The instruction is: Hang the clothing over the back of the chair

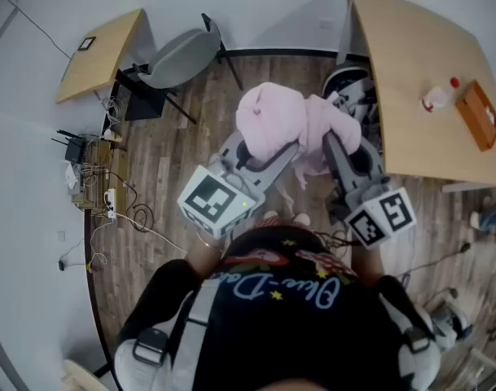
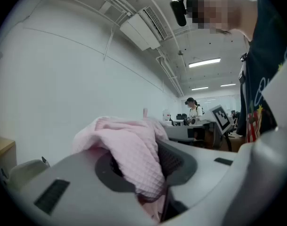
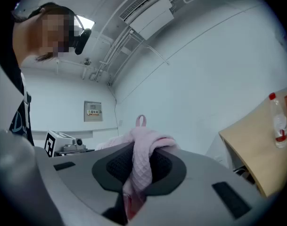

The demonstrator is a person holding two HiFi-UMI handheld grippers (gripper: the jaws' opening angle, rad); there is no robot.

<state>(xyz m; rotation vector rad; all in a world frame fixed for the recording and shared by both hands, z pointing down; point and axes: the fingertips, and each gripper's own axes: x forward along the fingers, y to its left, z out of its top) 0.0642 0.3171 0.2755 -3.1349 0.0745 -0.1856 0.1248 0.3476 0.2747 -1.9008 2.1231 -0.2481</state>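
A pink waffle-knit garment (image 1: 276, 116) is bunched up in the air in front of me, held by both grippers. My left gripper (image 1: 260, 149) is shut on its left part, and a thick fold (image 2: 134, 154) fills the space between that gripper's (image 2: 150, 175) pads. My right gripper (image 1: 333, 141) is shut on the right part, where a thinner fold (image 3: 143, 161) is pinched between this gripper's (image 3: 136, 175) pads and a small hanging loop (image 3: 141, 121) sticks up. The grey chair (image 1: 178, 55) stands farther off at the upper left, its back bare.
A wooden table (image 1: 419, 88) at the right carries a bottle (image 1: 437, 96) and an orange box (image 1: 478, 114). A smaller wooden desk (image 1: 97, 55) stands by the chair. Cables and a power strip (image 1: 101, 194) lie along the left wall. Dark equipment (image 1: 349, 84) sits under the right table.
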